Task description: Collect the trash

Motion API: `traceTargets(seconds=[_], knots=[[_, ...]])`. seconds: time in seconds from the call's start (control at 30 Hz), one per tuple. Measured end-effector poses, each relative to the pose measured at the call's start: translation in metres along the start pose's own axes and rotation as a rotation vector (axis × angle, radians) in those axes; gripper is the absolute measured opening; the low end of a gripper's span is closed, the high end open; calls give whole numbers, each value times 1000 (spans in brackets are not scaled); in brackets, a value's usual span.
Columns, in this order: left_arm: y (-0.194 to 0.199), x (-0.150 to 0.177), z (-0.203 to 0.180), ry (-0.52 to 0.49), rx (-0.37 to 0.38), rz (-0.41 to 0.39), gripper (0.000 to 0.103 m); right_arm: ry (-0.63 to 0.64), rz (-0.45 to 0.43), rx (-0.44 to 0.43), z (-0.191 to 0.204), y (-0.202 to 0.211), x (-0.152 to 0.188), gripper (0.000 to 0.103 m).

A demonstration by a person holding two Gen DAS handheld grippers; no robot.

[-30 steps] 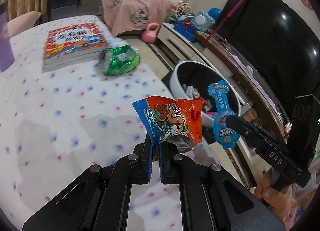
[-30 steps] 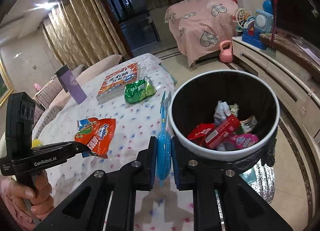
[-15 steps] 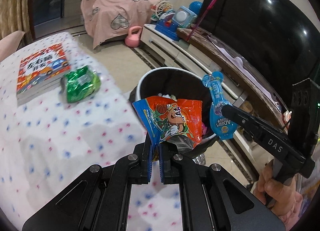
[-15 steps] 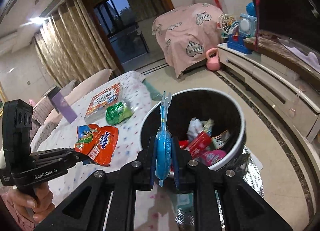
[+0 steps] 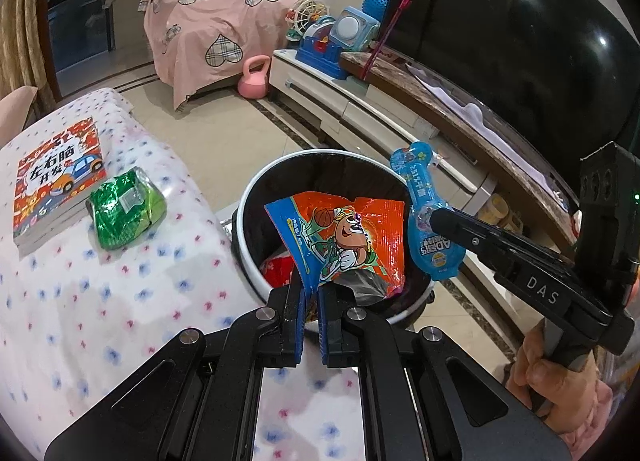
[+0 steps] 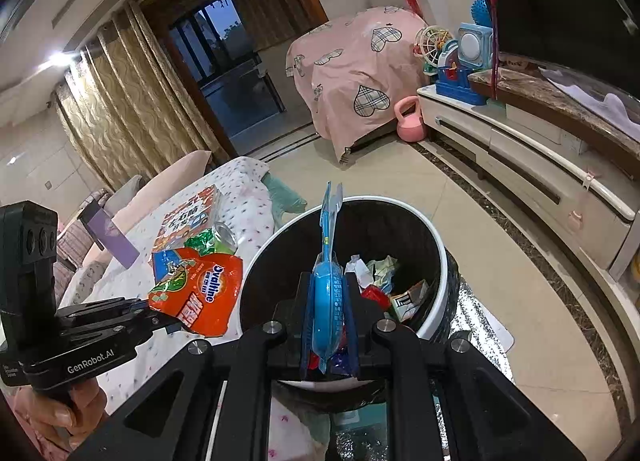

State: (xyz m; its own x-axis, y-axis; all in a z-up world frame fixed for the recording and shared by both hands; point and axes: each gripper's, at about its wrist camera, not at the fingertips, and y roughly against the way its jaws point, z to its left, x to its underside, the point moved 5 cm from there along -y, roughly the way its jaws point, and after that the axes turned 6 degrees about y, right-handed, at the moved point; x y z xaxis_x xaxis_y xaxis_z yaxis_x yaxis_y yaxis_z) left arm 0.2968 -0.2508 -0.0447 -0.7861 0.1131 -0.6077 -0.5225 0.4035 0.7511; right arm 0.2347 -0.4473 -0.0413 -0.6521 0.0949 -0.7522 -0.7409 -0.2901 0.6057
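Observation:
My left gripper is shut on an orange snack wrapper and holds it over the near rim of the round trash bin. My right gripper is shut on a flat blue bottle-shaped package and holds it upright above the bin, which holds several pieces of trash. The right gripper and the blue package also show in the left wrist view. The left gripper with the wrapper shows in the right wrist view. A green crumpled wrapper lies on the table.
A children's book lies on the flowered tablecloth beside the green wrapper. A TV cabinet with toys runs along the right. A pink kettlebell sits on the floor by a pink-covered piece of furniture.
Both grippers have moved from over the table to over the bin, each still holding its item. The bin now sits directly under both.

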Motion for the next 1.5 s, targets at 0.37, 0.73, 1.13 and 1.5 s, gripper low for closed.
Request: traceTargets(seconds=[0.37,0.73,1.13,1.5], knots=[[-22,-4,-8,-18,-17,37,4,-10,20,15,-11,-13,-5,14],[-29,-6,-2,7,-29,42,58,-39,50,24,-21,-27,-5,36],[29,13,24,69,-22,-133,62,-56,-131,27,2,26,-3,92],[93,49,55,115,-56,-303,73,29,-247,72,53,61,19,103]])
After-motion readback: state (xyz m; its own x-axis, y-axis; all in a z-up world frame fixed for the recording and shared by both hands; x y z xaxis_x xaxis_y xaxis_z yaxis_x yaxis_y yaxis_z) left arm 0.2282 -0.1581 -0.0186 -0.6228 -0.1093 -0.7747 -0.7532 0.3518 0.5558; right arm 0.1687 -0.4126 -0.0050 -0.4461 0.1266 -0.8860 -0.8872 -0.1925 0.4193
